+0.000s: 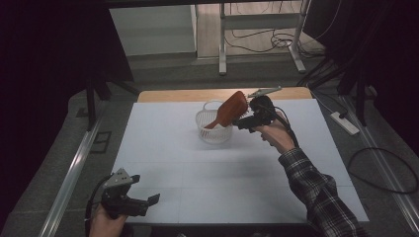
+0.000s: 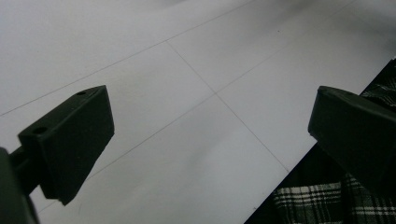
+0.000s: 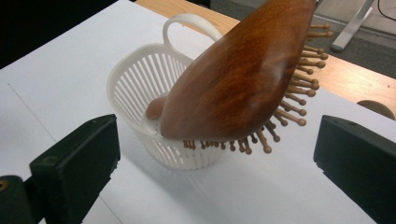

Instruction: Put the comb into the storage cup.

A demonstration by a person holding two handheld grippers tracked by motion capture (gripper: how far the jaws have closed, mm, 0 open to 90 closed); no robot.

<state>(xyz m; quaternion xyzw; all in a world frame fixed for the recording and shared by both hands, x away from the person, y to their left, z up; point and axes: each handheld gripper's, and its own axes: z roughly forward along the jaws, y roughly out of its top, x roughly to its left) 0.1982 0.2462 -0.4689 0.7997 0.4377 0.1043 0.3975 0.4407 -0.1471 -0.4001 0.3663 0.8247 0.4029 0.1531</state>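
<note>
Step in hand, as judged: release of brush [image 3: 238,79] into basket [image 3: 135,79].

Brush position: handle end down inside basket, wooden head leaning up and out over the right rim, bristles facing down toward the worktop [image 1: 163,148]. Basket position: far centre of the worktop, upright.

Right tongs [image 3: 217,158]: spread wide, nothing pinched; jaws standing clear on either side of the brush head, no pad contact visible. In the high view, right tongs [image 1: 245,117] just right of the basket, near the brush head.

Left tongs [image 2: 210,140]: spread, nothing between; parked at the near left corner of the worktop [image 1: 153,199], well apart from the basket.

Procedure:
- Keep jaws fully spread during withdrawal.
- Withdraw straight back toward the near right, away from the bristles; avoid sideways sweep.
- Avoid contact with the brush head: leaning weight likely to tip a light basket.
- Confirm brush at rest on the rim before departure.
- If basket rocks, steady rim with left tongs.
</note>
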